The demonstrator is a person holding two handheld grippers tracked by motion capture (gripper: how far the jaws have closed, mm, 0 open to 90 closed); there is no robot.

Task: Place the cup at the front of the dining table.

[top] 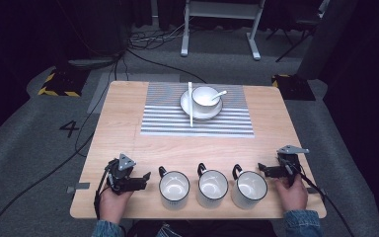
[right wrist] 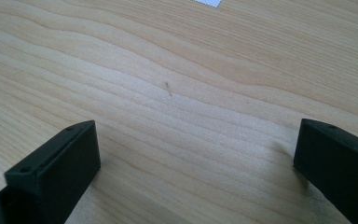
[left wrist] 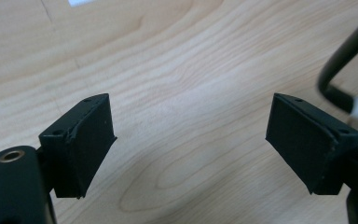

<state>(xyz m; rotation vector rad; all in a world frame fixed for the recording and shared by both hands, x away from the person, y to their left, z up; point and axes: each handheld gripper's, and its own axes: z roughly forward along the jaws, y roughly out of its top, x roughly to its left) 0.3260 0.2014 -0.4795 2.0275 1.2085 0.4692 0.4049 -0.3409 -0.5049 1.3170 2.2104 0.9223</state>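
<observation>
Three white mugs with black rims and handles stand in a row near the table's front edge: the left mug [top: 173, 188], the middle mug [top: 212, 186] and the right mug [top: 249, 188]. My left gripper [top: 145, 176] [left wrist: 191, 121] rests just left of the left mug, jaws apart over bare wood. That mug's black handle [left wrist: 338, 74] curves in at the right edge of the left gripper view. My right gripper [top: 261, 168] [right wrist: 196, 135] sits right of the right mug, also open with nothing between its jaws.
At the back, a striped placemat [top: 197, 121] carries a white saucer [top: 186, 106] with a bowl [top: 206, 96], a spoon [top: 219, 93] in it, and white chopsticks [top: 190, 106] laid across. Bare wooden table [top: 123, 128] lies between mat and mugs.
</observation>
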